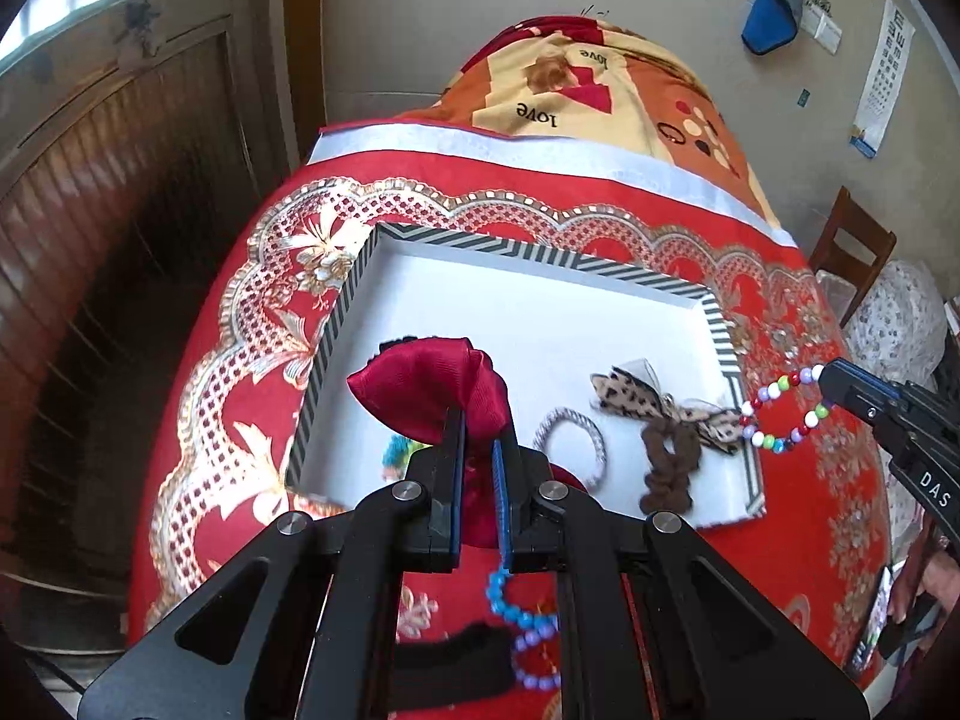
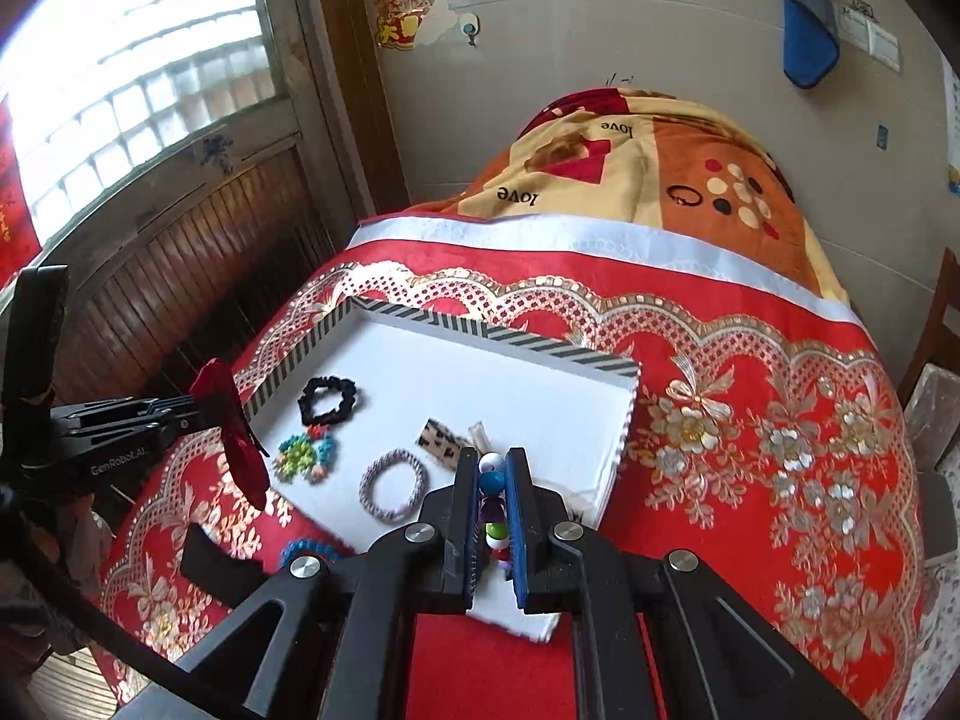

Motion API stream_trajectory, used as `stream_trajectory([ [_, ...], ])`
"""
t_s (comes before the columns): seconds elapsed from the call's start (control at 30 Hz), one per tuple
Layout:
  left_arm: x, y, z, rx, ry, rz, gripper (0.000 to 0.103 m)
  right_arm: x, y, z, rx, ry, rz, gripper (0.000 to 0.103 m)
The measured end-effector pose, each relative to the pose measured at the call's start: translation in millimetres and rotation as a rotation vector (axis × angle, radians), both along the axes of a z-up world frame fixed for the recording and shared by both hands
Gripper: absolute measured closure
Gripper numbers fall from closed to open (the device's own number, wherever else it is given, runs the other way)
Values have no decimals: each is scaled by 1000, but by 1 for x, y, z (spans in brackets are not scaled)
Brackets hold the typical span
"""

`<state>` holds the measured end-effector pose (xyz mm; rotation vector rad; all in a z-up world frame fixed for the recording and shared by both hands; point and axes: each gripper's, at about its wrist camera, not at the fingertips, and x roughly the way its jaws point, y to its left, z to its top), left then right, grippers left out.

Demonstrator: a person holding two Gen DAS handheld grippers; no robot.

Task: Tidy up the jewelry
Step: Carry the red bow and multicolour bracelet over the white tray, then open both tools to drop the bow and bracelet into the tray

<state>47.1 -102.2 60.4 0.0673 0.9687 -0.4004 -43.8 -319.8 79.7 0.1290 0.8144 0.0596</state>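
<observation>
A white tray with a striped rim (image 1: 354,276) (image 2: 420,315) lies on the red tablecloth. My left gripper (image 1: 477,438) is shut on a dark red bow (image 1: 429,393) and holds it above the tray's near left corner; the bow also shows in the right wrist view (image 2: 231,420). My right gripper (image 2: 489,468) is shut on a multicoloured bead bracelet (image 2: 492,483), held over the tray's right edge, where the left wrist view shows it too (image 1: 780,414). In the tray lie a leopard bow (image 1: 630,396), a brown scrunchie (image 1: 669,468), a grey hair tie (image 2: 393,486), a black scrunchie (image 2: 327,399) and a colourful bead piece (image 2: 306,456).
On the cloth in front of the tray lie a blue and purple bead bracelet (image 1: 522,630) and a black band (image 1: 456,660). A patterned blanket (image 2: 660,162) is piled behind the tray. A wooden chair (image 1: 852,246) stands at the right, a wood panel wall at the left.
</observation>
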Motion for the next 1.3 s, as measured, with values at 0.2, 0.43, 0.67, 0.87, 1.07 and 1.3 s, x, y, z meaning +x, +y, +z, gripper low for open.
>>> stream_trajectory([
  [0.2, 29, -11, -11, 13, 19, 16, 96, 34, -6, -10, 17, 28, 4, 95],
  [0.43, 52, -28, -28, 38, 45, 19, 96, 67, -2, -24, 8, 56, 33, 95],
  [0.67, 69, -42, -41, 56, 65, 23, 96, 92, -3, -43, 23, 83, 44, 95],
  [0.87, 81, -51, -49, 68, 75, 23, 96, 110, -18, -60, 24, 122, 23, 95],
  [1.07, 92, -58, -58, 82, 83, 24, 96, 119, -35, -77, 15, 164, -14, 95],
  [1.3, 101, -66, -71, 86, 121, 28, 96, 123, -43, -97, 7, 218, -45, 95],
])
